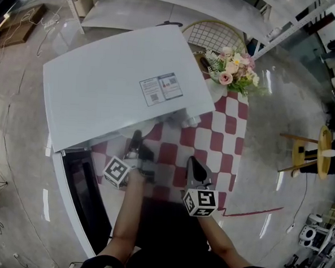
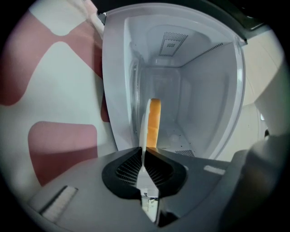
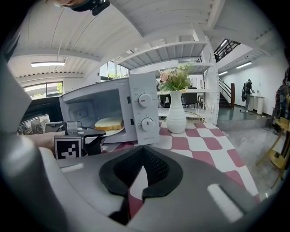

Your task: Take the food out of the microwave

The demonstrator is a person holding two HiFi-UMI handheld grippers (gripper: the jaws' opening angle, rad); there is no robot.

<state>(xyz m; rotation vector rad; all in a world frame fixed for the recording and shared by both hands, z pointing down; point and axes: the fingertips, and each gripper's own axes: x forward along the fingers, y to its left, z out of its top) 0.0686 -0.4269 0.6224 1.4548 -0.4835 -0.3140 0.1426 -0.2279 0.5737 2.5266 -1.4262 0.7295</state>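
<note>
Looking down from the head view: two arms reach fwd over a worktop (image 1: 212, 140) covered w/ red-and-white check cloth.

Nearest, the right gripper (image 1: 193, 163) hangs over the cloth, just short of the microwave (image 1: 119, 82). Its own view shows its jaws drawn together w/ nothing between them, only cloth below. Prob. held back to leave the opening free for the other hand.

Next, the left gripper (image 1: 136, 141) points almost level into the microwave's open mouth. The door (image 1: 82, 193) is swung out to the person's left. Its jaws are clamped narrow on the thin white rim of a plate (image 2: 146, 122). The edge grip looks chosen bc the rim can be reached w/out touching the food. The food (image 2: 155, 120), a yellow-orange slab, poss. cake or bread, sits on that plate inside the cavity, not yet out.

Views differ. The head view sees only the microwave's white top, so plate & food are hidden there. The left gripper view shows the grip itself, plate edge-on. The right gripper view gives the side look: food on plate near the cavity's front and two dials (image 3: 144, 99) on the panel. Beyond stands a white vase of flowers (image 3: 176, 118) on the cloth.
</note>
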